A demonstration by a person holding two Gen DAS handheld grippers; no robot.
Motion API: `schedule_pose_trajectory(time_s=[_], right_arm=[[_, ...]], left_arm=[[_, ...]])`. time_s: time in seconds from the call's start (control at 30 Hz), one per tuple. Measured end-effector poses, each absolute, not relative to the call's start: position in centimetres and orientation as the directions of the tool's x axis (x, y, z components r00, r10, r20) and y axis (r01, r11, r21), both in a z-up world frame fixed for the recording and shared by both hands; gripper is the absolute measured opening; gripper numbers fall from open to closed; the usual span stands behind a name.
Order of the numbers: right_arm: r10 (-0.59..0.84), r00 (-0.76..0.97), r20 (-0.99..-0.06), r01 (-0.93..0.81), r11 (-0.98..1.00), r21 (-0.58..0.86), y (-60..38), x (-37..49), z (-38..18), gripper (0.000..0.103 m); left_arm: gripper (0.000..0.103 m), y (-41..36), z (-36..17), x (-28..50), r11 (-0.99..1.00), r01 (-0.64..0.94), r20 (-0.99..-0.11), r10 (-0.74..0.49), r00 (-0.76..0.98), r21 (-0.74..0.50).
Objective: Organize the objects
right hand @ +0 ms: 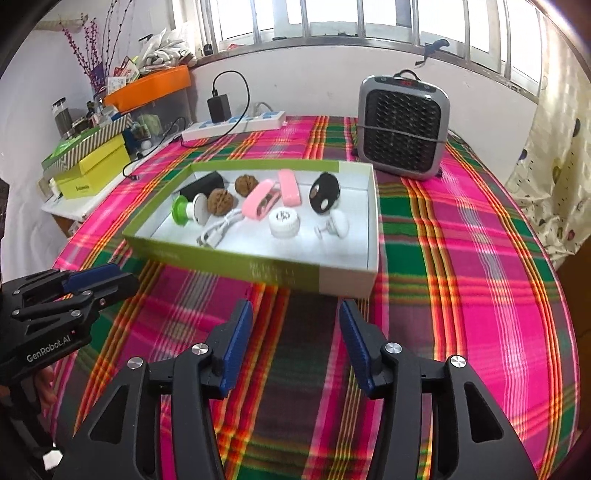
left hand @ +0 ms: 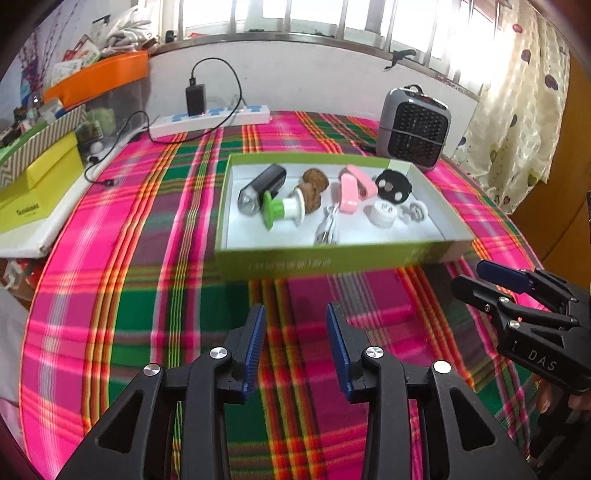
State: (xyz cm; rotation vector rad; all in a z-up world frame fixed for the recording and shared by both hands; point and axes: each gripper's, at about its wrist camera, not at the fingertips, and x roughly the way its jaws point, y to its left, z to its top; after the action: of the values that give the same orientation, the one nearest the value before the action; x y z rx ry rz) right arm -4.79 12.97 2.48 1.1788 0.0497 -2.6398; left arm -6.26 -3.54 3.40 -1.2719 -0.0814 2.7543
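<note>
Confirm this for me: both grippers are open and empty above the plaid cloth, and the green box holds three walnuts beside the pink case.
One thing is wrong: the box holds two walnuts, not three, as the right wrist view shows. The rest stands: the left gripper and right gripper are open and empty above the plaid cloth, and the walnuts lie beside the pink case.

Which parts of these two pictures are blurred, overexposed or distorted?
Left wrist view: the window is blown out white, the green box has a smeared near wall with unreadable print, and the plaid tablecloth bends with the fisheye. Right wrist view: the same window glare and curved edges, the box wall slightly smeared.
</note>
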Motion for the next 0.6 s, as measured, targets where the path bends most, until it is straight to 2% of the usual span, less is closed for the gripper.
schedule_pose_trajectory(time_s=[0.6], right_arm=[[-0.173, -0.611, -0.773, 0.208, -0.977, 0.055, 13.2, -1.5, 0.5, 0.051]], left_arm=[[0.032, -3.4, 1.3, -3.0, -0.997, -0.041, -0.775, 0.079, -0.628, -0.068]])
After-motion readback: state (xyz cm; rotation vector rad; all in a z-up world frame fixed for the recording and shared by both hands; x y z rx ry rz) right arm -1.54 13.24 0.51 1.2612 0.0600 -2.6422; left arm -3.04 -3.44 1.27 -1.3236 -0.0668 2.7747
